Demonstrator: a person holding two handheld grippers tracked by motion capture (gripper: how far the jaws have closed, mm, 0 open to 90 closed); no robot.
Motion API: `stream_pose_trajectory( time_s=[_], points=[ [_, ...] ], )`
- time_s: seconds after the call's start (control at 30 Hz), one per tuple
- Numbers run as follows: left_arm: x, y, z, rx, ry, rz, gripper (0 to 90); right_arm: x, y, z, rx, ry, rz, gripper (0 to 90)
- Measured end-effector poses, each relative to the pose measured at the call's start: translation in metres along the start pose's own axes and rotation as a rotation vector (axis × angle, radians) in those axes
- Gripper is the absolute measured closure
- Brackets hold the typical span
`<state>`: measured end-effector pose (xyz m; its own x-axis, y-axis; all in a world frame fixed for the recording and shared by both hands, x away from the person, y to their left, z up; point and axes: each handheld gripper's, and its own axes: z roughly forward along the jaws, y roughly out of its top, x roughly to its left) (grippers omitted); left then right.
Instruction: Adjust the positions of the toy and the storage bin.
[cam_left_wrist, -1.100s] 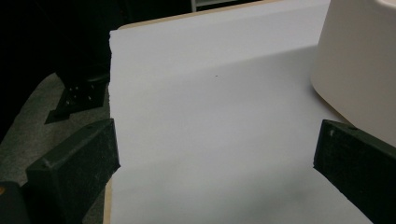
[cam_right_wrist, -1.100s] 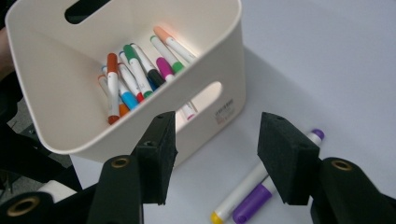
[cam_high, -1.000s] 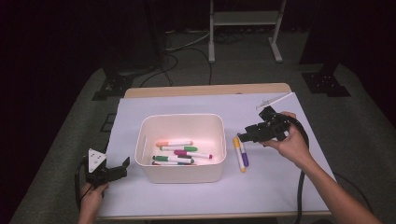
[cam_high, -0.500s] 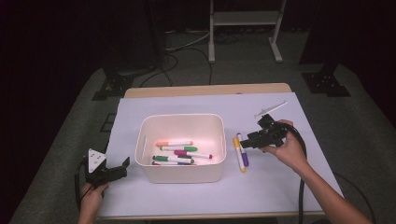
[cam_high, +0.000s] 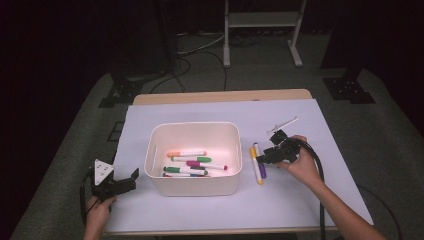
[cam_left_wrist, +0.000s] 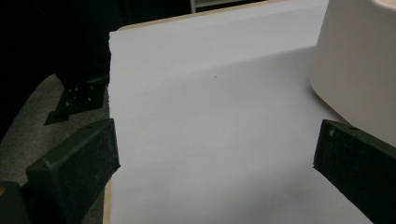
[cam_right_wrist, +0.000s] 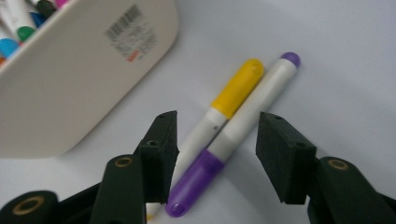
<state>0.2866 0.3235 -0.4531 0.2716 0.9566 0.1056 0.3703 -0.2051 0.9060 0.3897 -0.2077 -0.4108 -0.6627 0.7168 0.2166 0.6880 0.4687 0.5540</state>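
The right gripper, jaws closing but not yet gripping, straddled the purple marker touching the yellow marker beside the bin; a clean pick meant squeezing purple alone, while the left gripper rested open.

A white bin holds several markers.

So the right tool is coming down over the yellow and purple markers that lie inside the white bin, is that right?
Not quite. The yellow marker and purple marker lie on the table beside the white bin, not inside it, as the right gripper view shows. The right tool is indeed over them, jaws apart.
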Motion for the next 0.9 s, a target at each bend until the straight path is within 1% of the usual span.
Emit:
stream_pose_trajectory(
  time_s=[0.07, 0.1, 0.13, 0.23, 0.3, 0.4, 0.47, 0.53, 0.57, 0.6, 0.67, 0.7, 0.77, 0.9],
  points=[
    [0.0, 0.0, 0.0, 0.002, 0.0, -0.001, 0.0, -0.003, 0.0, 0.003, -0.006, -0.013, 0.002, 48.9],
    [0.0, 0.0, 0.0, 0.002, 0.0, -0.001, 0.0, -0.004, 0.001, 0.004, -0.011, -0.019, 0.013, 49.6],
    [0.0, 0.0, 0.0, 0.001, 0.0, -0.001, 0.0, -0.004, 0.001, 0.004, -0.016, -0.03, 0.01, 50.5],
    [0.0, 0.0, 0.0, 0.001, -0.001, -0.002, 0.0, -0.006, 0.003, 0.008, -0.024, -0.043, 0.011, 50.9],
    [0.0, 0.0, 0.0, 0.002, -0.001, -0.002, 0.0, -0.006, 0.003, 0.011, -0.018, -0.044, 0.019, 51.0],
    [0.0, 0.0, 0.0, 0.001, -0.002, -0.002, 0.0, -0.007, 0.003, 0.017, -0.002, -0.072, 0.01, 51.0],
    [0.0, 0.0, 0.0, 0.001, -0.001, -0.002, 0.0, -0.009, 0.003, 0.02, 0.004, -0.073, 0.018, 51.0],
    [0.001, 0.0, 0.0, 0.001, -0.002, -0.002, 0.0, -0.01, 0.003, 0.021, 0.008, -0.087, 0.021, 51.8],
    [0.0, 0.0, 0.0, 0.001, -0.002, -0.001, 0.0, -0.011, 0.003, 0.022, 0.01, -0.086, 0.023, 51.7],
    [0.0, 0.0, 0.0, 0.001, -0.002, -0.002, 0.0, -0.012, 0.002, 0.022, 0.015, -0.092, 0.029, 51.8],
    [0.0, 0.0, 0.0, 0.001, -0.002, -0.002, 0.0, -0.013, 0.001, 0.021, 0.023, -0.108, 0.022, 51.8],
    [0.001, 0.0, 0.0, 0.002, -0.003, -0.002, 0.0, -0.013, 0.0, 0.021, 0.027, -0.111, 0.026, 51.8],
    [0.0, 0.0, 0.0, 0.003, -0.003, -0.001, 0.0, -0.015, -0.002, 0.017, 0.027, -0.134, 0.024, 52.4],
    [0.0, 0.0, 0.0, 0.002, -0.003, -0.001, 0.0, -0.02, -0.007, 0.01, 0.035, -0.172, 0.033, 54.5]
  ],
)
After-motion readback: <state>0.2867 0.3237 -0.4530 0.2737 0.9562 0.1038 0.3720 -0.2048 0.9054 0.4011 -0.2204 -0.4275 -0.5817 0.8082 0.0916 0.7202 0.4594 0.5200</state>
